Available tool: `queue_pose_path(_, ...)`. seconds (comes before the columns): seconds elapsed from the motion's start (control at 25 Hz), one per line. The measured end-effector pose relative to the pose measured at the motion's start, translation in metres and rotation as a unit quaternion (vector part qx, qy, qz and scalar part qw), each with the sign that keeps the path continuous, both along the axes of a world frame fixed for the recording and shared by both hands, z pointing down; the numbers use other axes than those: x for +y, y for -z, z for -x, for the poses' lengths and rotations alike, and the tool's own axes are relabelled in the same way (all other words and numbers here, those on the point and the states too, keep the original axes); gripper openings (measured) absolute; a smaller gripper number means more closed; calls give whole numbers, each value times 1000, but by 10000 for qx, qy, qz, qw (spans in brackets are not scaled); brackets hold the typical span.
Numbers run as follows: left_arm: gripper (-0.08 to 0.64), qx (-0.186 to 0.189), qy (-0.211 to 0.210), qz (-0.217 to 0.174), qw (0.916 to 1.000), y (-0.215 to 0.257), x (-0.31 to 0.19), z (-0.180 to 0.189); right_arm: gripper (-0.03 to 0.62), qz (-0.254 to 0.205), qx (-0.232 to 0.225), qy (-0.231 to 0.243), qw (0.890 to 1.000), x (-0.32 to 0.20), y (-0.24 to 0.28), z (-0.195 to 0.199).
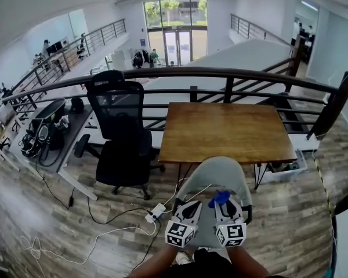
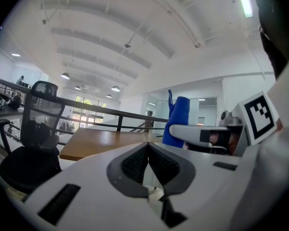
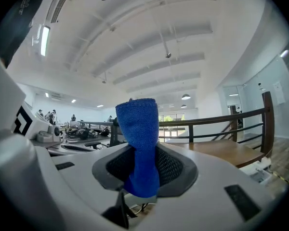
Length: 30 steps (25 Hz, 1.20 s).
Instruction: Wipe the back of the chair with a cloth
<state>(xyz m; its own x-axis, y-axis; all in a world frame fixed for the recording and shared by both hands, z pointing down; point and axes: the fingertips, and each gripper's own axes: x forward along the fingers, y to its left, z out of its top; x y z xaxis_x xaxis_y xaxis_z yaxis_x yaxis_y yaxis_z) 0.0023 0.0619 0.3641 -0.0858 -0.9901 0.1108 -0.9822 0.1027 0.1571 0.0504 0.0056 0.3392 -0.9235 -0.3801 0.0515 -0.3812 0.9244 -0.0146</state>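
Close in front of you, just short of the wooden desk's (image 1: pixel 226 132) near edge, you hold both claws side by side with forearms drawn in, tips tilted up and forward above the grey chair (image 1: pixel 217 175) tucked there. Your left claw (image 1: pixel 189 209) has its jaws pressed together on nothing. Your right claw (image 1: pixel 224 208) is clamped on a blue cloth (image 1: pixel 220 198), which stands upright above its jaws.
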Motion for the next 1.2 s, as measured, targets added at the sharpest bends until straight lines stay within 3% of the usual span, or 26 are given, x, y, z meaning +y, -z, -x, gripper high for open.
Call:
queue_pose_path(0.24, 7, -99, -79, 84, 9999, 9, 16, -21, 120, 244, -19, -124, 9996, 1, 2, -31)
queue_pose_path(0.52, 7, -496, 211, -43, 9985, 37, 9, -12, 120, -429, 103, 185, 9989, -10, 25, -33)
queue_pose_path(0.68, 6, -523, 453, -167, 9975, 54, 1, -16, 118, -558, 172, 329, 9978, -20, 34, -41)
queue_pose_path(0.92, 6, -473, 252, -229, 9983, 51, -4, -50, 120, -483, 252, 542, 9970, -17, 26, -49)
queue_pose_path(1.2, 6, -454, 388, -260, 9979, 55, -5, -59, 120, -363, 334, 869, 9950, -11, 19, -52)
